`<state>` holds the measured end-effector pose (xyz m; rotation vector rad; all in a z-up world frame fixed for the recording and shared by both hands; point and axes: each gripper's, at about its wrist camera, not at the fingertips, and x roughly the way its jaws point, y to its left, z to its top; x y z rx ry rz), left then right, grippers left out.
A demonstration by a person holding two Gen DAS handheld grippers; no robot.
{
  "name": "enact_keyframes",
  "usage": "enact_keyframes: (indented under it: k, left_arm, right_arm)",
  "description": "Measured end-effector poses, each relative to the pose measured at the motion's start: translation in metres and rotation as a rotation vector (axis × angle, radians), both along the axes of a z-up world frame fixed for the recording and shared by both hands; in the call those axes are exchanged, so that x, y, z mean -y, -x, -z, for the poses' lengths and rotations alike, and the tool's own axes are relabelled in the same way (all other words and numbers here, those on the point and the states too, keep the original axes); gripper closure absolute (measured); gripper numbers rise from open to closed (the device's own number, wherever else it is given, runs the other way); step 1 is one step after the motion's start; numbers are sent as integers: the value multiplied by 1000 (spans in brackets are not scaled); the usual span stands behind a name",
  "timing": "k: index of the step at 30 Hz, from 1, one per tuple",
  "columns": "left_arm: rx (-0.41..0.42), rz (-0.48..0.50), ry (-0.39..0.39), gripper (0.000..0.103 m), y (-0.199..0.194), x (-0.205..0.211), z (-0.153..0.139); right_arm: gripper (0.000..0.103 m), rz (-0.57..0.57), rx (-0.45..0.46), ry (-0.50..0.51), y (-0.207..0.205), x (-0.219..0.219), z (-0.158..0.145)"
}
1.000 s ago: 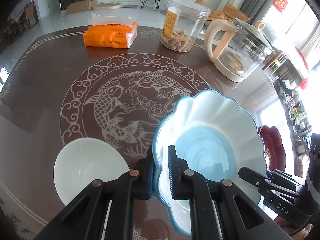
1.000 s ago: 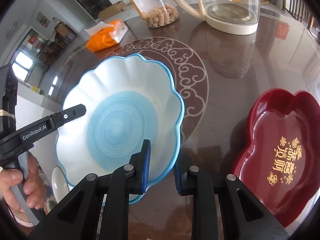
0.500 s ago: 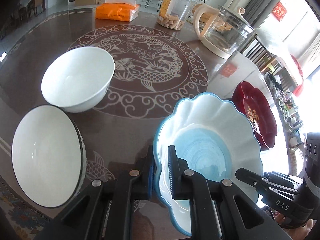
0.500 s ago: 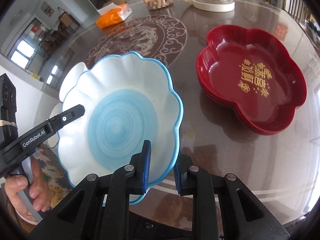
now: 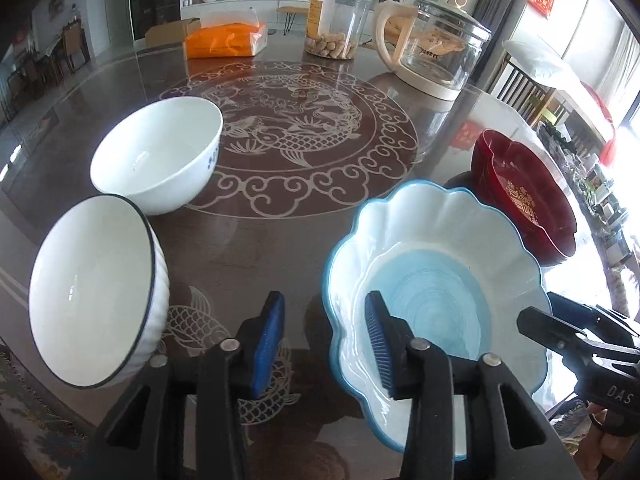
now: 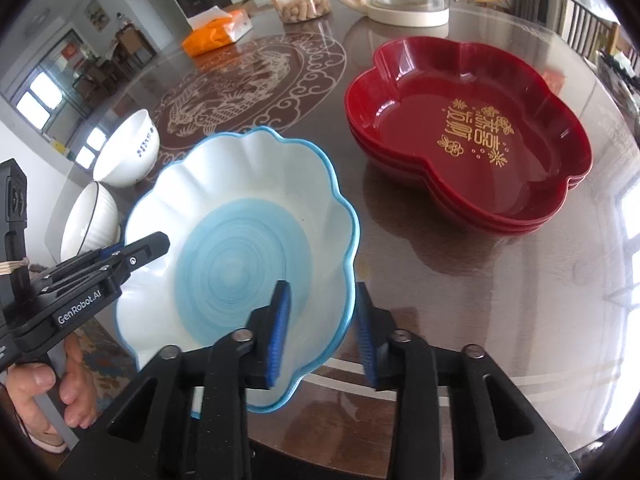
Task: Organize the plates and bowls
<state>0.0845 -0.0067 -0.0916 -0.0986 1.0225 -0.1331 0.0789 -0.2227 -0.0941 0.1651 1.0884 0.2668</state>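
Note:
A blue-rimmed scalloped bowl (image 5: 432,288) sits on the table's near edge; it also shows in the right wrist view (image 6: 240,240). My left gripper (image 5: 326,340) is open, its pads astride the bowl's left rim without pressing. My right gripper (image 6: 322,328) is open, its pads astride the bowl's right rim. A stack of red flower-shaped plates (image 6: 468,128) lies to the right, also in the left wrist view (image 5: 524,196). A plain white bowl (image 5: 160,152) and a dark-rimmed white bowl (image 5: 96,304) stand to the left.
At the far side of the table (image 5: 280,236) stand an orange tissue pack (image 5: 226,42), a clear jar of snacks (image 5: 336,20) and a glass kettle (image 5: 436,52). The table edge runs just below both grippers.
Both grippers have opened and let go of the scalloped bowl's rim. The bowl came back toward the near edge, beside the red plates, and now rests on the table.

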Motion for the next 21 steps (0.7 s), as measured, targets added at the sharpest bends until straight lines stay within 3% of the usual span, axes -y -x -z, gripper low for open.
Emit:
enact_keyframes:
  k: [3, 6, 14, 21]
  left_arm:
    - [113, -33, -58, 22, 13, -6, -27]
    - [172, -37, -79, 22, 24, -9, -47]
    - [217, -48, -132, 22, 47, -11, -69]
    - [259, -67, -169, 22, 68, -21, -82]
  right_arm:
    - [35, 57, 98, -6, 20, 11, -25]
    - [33, 106, 201, 18, 46, 20, -49]
    - [25, 104, 417, 206, 100, 16, -92]
    - [25, 146, 534, 215, 117, 9, -110]
